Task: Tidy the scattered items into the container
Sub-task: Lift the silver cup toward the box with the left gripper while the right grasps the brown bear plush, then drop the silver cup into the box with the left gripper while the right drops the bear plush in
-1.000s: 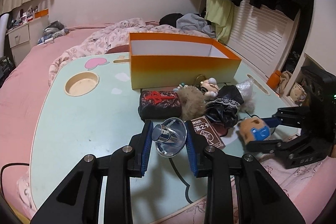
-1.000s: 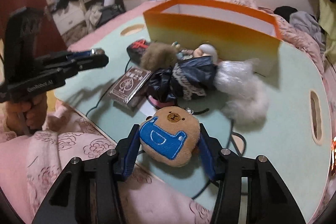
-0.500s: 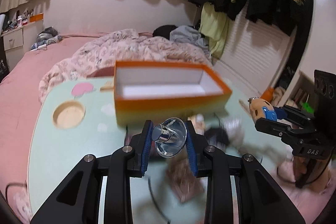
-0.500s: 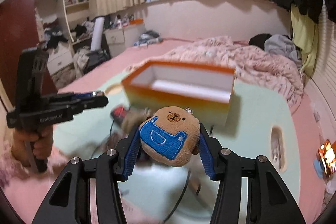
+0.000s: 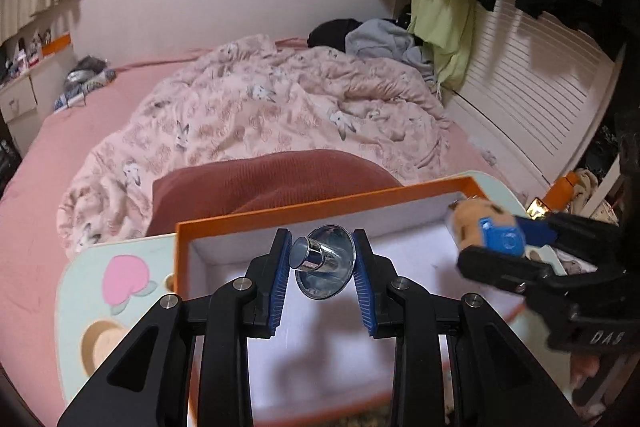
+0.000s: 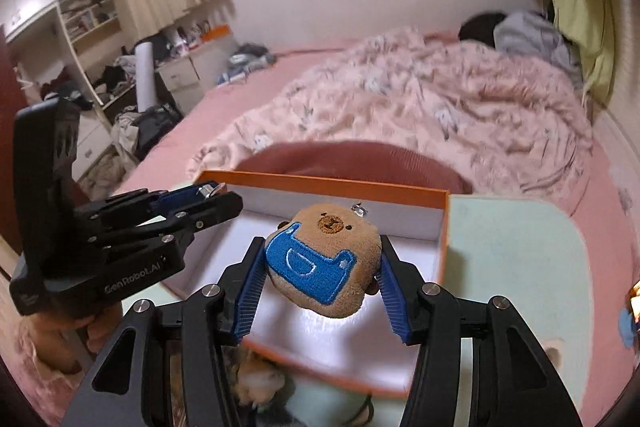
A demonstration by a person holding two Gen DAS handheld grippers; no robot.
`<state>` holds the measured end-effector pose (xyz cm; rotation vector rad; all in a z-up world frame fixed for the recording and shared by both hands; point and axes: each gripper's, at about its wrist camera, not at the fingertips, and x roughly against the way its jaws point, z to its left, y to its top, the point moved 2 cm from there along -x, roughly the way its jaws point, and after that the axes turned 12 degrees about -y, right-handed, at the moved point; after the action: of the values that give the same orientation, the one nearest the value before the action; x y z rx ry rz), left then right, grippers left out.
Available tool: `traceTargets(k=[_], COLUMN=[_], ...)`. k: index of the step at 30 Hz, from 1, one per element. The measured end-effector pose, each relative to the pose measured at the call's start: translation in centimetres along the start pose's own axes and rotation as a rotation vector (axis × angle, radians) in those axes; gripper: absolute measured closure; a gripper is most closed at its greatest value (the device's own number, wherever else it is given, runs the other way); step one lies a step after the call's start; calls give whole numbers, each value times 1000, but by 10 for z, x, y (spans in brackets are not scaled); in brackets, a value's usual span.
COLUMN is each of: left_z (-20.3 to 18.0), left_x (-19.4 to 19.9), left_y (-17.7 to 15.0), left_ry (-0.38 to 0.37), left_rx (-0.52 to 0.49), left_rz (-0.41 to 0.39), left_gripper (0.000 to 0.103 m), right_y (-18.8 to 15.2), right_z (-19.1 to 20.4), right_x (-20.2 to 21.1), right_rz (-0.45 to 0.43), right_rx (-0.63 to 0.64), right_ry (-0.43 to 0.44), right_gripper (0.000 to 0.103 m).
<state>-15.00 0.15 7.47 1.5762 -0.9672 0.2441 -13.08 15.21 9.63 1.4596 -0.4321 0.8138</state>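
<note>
Directly Over the Box: Two Items Held for Release

Item one: a clear suction cup with a metal knob (image 5: pixel 323 264), clamped between the narrowly spaced pads of the left gripper (image 5: pixel 321 269), knob axis pointing up and to the left, suspended above the white floor of the orange box (image 5: pixel 320 205), toward its left end. Item two: a brown bear plush with a blue patch (image 6: pixel 326 259), between the pads of the right gripper (image 6: pixel 322 277), whose jaws had just been opening slightly; the plush remained seated between them, over the same box. Box lay straight below both.
</note>
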Motion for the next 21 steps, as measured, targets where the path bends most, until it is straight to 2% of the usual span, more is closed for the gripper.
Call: traceTargets(k=[1,3,4,6,8,11,15,18,21], left_z=[2,8,10,13,16,17,5,-11,-26], left_x=[-4,-13,-16,-18,-14,0,39,69,94], left_y=[1,4,3,3,2,0,-12,-35,-69], left_ry=[0,5,8,28,46,25,-18,-36,-59], left_rx=[11,41,49,54,58,68,63,34,13], left_rz=[8,36,45,43,25,-5,-79,-95,-98], left_gripper=[72,62,57,41,34,34,34,33,26], right_y=[1,3,4,6,6,5,-5,-30,-67], right_z=[0,-1,0,0,0,-1,-4,-5,-4], right_x=[-6,-15,-18,-21,-19,-7,28,63,93], right_rz=[6,11,11,5,-18,-60,-121,-149,-141], right_rx=[1,10,15,21,19,8,-21,-42,-42], right_ry=[-12,-40,-48,-55,-58,-56,-27,18,17], right_gripper=[49,47,44,36,28,28,27,19,13])
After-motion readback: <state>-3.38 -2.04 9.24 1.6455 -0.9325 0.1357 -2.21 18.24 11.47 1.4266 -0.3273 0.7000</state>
